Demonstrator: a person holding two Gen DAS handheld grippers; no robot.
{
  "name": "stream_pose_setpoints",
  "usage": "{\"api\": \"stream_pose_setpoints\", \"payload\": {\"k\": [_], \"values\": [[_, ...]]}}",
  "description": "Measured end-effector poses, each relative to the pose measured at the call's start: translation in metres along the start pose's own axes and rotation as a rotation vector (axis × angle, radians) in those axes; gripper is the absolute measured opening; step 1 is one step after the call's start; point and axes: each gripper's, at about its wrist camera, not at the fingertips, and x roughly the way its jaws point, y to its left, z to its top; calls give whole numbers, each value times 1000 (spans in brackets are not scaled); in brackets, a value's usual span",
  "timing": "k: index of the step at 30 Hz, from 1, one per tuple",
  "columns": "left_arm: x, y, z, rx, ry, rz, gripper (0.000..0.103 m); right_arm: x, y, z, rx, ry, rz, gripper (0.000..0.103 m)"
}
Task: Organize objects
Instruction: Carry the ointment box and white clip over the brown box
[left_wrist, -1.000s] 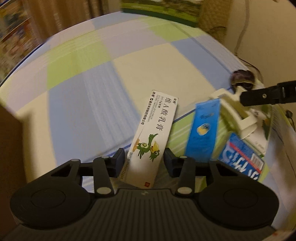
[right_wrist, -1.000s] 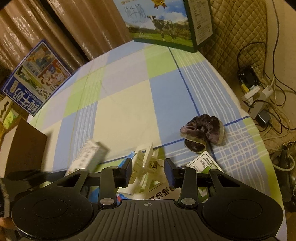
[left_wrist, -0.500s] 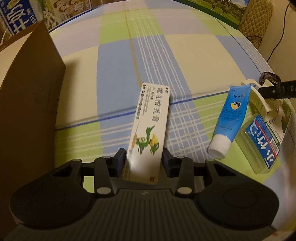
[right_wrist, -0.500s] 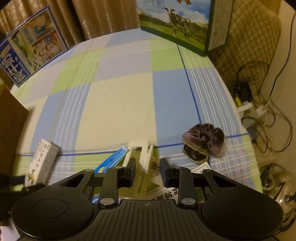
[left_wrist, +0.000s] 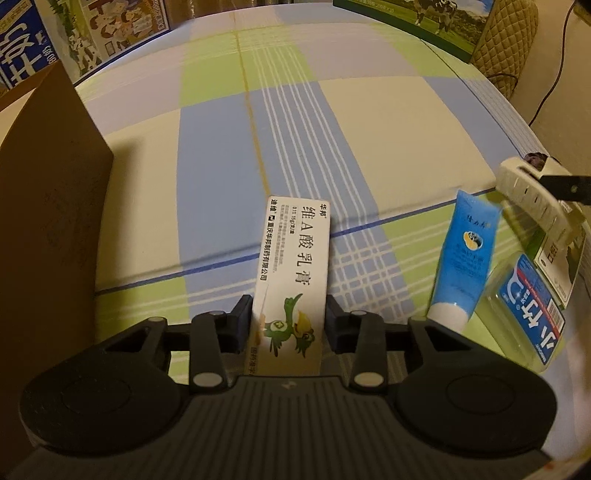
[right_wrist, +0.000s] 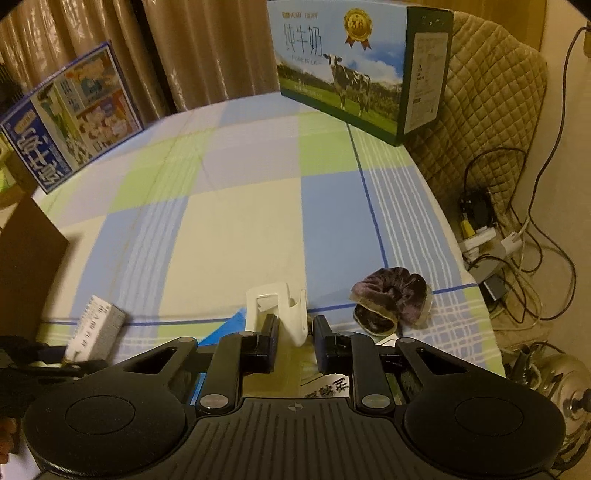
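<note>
Left gripper (left_wrist: 289, 323): jaws pinching the near end of a long white ointment carton (left_wrist: 293, 275) with Chinese print and a green cartoon bird. The carton points straight ahead along the fingers, its far end raised over the checked cloth (left_wrist: 362, 122) covering the desk.

Right gripper (right_wrist: 294, 341): jaws closed against a white plastic clip-like piece (right_wrist: 282, 312), which stands up between them. From the left wrist view the same piece (left_wrist: 532, 195) hangs above the cluster at the desk's right edge, one dark finger (left_wrist: 565, 186) of the right gripper showing beside it.

Below that piece: a blue tube (left_wrist: 463, 258) with a white cap lies on the cloth, cap toward the viewer. Just right of it is a clear plastic container (left_wrist: 528, 314) with a blue label; whether the two touch, cannot tell, nor what the container holds. A green-and-white packet (left_wrist: 561, 258) lies partly under it.

A dark purple scrunchie (right_wrist: 391, 299) sits on the cloth, near the right gripper, slightly ahead and to its right.

Left side: a brown cardboard box (left_wrist: 48, 206) stands on the desk; only its outer wall shows, inside hidden.

Far edge of the desk: a milk carton case with a cow picture (right_wrist: 354, 66) at the right corner, a blue printed case (right_wrist: 70, 118) at the left, tilted. Curtains (right_wrist: 207, 48) behind.
</note>
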Motion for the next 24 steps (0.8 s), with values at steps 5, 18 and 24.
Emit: {"api": "stream_pose_setpoints", "payload": {"k": [5, 18, 24], "values": [[-13, 2, -8, -17, -18, -6, 34, -14, 4, -5, 10, -23, 40, 17], [-77, 13, -32, -100, -103, -30, 34, -53, 36, -21, -11, -42, 174, 17], [-115, 21, -41, -129, -166, -42, 34, -72, 54, -25, -35, -68, 225, 17]]}}
